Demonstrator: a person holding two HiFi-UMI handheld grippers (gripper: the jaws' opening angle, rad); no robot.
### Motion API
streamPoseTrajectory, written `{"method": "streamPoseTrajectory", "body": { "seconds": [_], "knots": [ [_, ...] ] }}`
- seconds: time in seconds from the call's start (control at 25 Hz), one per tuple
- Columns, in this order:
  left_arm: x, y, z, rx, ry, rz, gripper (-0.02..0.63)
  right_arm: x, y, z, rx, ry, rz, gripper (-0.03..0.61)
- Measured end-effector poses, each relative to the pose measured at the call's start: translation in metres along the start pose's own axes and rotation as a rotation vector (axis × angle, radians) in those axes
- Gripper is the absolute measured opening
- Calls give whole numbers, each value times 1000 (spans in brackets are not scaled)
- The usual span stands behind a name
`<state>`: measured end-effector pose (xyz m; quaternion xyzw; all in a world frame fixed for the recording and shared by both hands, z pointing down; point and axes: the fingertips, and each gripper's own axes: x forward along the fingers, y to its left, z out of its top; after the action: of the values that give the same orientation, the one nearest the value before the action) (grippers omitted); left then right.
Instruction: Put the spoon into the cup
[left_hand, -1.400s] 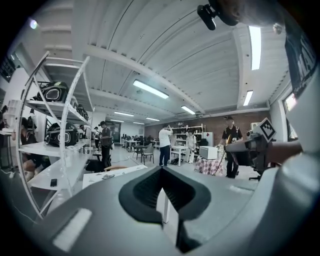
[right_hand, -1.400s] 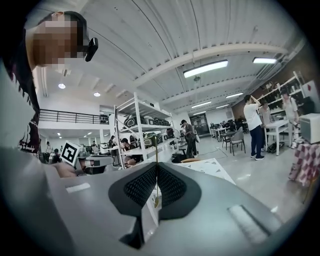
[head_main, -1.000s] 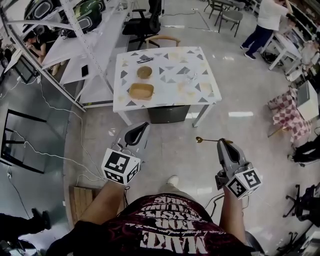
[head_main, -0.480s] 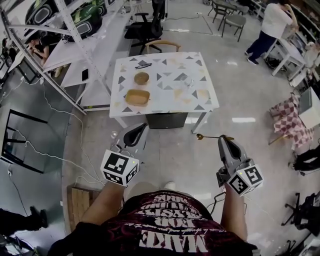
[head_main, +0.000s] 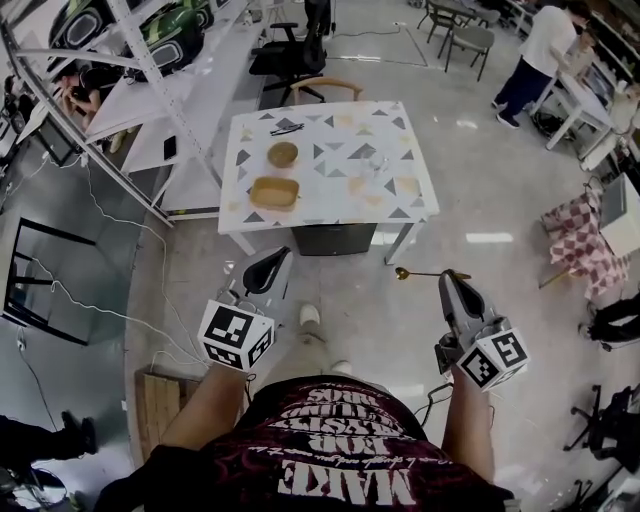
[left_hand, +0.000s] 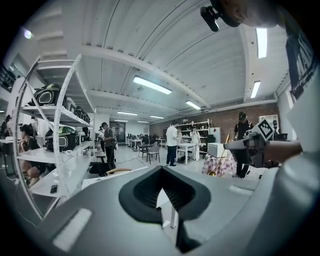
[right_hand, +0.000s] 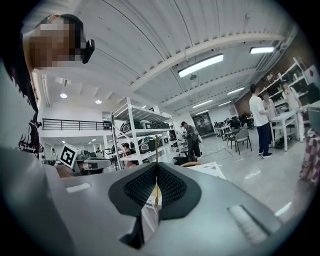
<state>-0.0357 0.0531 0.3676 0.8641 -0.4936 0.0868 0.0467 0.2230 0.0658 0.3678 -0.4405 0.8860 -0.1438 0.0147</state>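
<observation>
A gold spoon (head_main: 420, 273) is pinched at its handle end in my shut right gripper (head_main: 452, 279); it sticks out level to the left, above the floor. In the right gripper view the spoon (right_hand: 156, 187) shows edge-on between the closed pads. My left gripper (head_main: 262, 270) is shut with nothing in it, also over the floor. Ahead stands the white table with triangle print (head_main: 400, 205). A small clear object that may be the cup (head_main: 374, 158) is on it, too small to tell. Both grippers are well short of the table.
On the table lie a round wooden bowl (head_main: 283, 154), an oblong wooden dish (head_main: 274, 193) and dark items (head_main: 287, 126). A dark box (head_main: 335, 238) sits under it. Metal shelving (head_main: 150, 90) runs along the left, chairs (head_main: 300, 60) behind, a person (head_main: 535, 55) at the far right.
My foot has stepped forward and the view has shifted slightly toward the table. Both grippers keep their pose, and the spoon stays in the right one.
</observation>
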Motion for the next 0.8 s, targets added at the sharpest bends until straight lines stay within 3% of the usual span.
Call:
{"method": "streamPoseTrajectory", "body": {
  "seconds": [0.8],
  "knots": [
    [72, 24, 6, -2, 1, -106, 0, 58, -24, 9, -11, 31, -22, 32]
  ]
}}
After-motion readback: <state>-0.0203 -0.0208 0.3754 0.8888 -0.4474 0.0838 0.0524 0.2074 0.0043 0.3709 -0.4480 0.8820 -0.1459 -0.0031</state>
